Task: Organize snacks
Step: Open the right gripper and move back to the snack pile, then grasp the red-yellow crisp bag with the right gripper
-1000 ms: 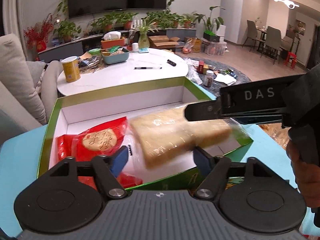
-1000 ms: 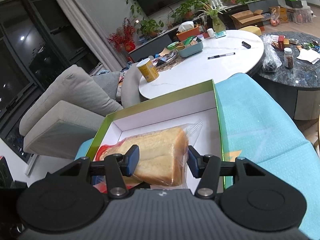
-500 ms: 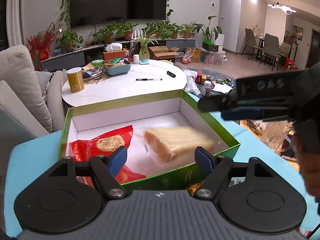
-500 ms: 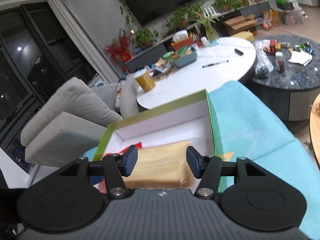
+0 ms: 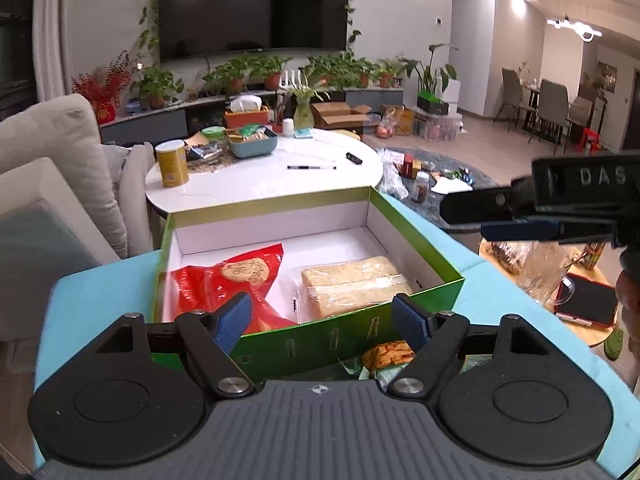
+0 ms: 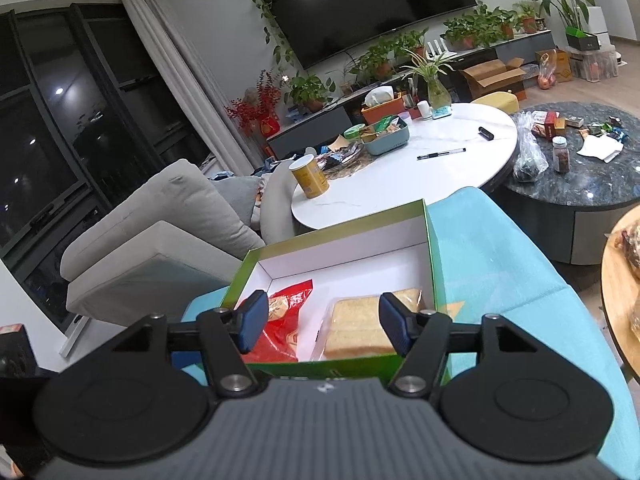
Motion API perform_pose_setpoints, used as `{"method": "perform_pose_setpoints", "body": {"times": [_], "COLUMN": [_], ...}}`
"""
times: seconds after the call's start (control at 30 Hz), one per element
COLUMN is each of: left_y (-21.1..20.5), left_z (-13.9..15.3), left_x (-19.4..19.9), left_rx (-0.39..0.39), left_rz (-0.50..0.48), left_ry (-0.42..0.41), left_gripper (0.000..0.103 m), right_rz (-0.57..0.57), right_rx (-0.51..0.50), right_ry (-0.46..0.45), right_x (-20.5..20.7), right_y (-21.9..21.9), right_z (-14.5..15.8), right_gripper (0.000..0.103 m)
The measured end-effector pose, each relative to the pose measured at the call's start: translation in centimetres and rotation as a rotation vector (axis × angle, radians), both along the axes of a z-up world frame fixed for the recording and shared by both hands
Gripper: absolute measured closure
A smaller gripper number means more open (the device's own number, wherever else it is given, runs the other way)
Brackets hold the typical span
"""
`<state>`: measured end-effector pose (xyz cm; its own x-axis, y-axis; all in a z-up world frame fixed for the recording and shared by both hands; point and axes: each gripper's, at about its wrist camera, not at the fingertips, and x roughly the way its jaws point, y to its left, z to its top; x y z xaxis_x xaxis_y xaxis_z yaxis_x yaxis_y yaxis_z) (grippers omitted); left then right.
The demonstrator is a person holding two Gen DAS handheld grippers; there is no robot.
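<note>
left gripper (image 5: pixel 320 318): jaws opening, nothing held | right gripper (image 6: pixel 322 326): jaws opening, nothing held | orange snack pack (image 5: pixel 388 354): seen low centre, just below left gripper, outside green box (image 5: pixel 348 344)

A wall-mounted television (image 5: pixel 252 4) hangs above potted plants (image 5: pixel 256 70), beside dark windows (image 6: pixel 48 120).

hand-held gripper (image 5: pixel 322 320) | black arms | blue ribbed pads | silver screws | grey body
</note>
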<state>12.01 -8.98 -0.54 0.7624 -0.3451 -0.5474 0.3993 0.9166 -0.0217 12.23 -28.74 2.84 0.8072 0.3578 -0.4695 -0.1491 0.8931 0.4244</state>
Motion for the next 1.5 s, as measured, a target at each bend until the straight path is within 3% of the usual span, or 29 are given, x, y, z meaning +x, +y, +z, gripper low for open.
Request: {"method": "perform_pose_setpoints", "body": {"times": [0.2,0.47,0.77,1.13,1.5], "left_y": [0.7,-0.2,-2.2,-4.2,-5.1], "left_z": [0.4,-1.9,-4.3,-5.7,-7.0], "left_x": [-3.7,-7.3,-10.3,-11.3,-10.7], "left_rx": [-0.023,-0.015,0.011,0.046,0.062], "left_rz": [-0.020,-0.071,-0.157,-0.219,-0.238], "left_ry": [-0.017,0.040,0.121,0.179,0.243], "left_gripper": [0.025,0.025,0.025,0.040,0.058], "right_rz": [0.028,0.070,0.092,0.139,0.215], "right_rx": [0.004,-0.091,-0.079,-0.025,0.003], "right_ry": [0.003,0.048,0.135,0.174,0.186], "right_x": [-2.3,-5.7,-7.2,-7.6,-7.9], "right_y": [-0.4,-2.2,-4.6,-5.8,-5.8], "right_z": [-0.2,-3.0,-6.7,-9.8,-10.5], "right_gripper": [0.042,0.029,0.028,0.026,0.025]}}
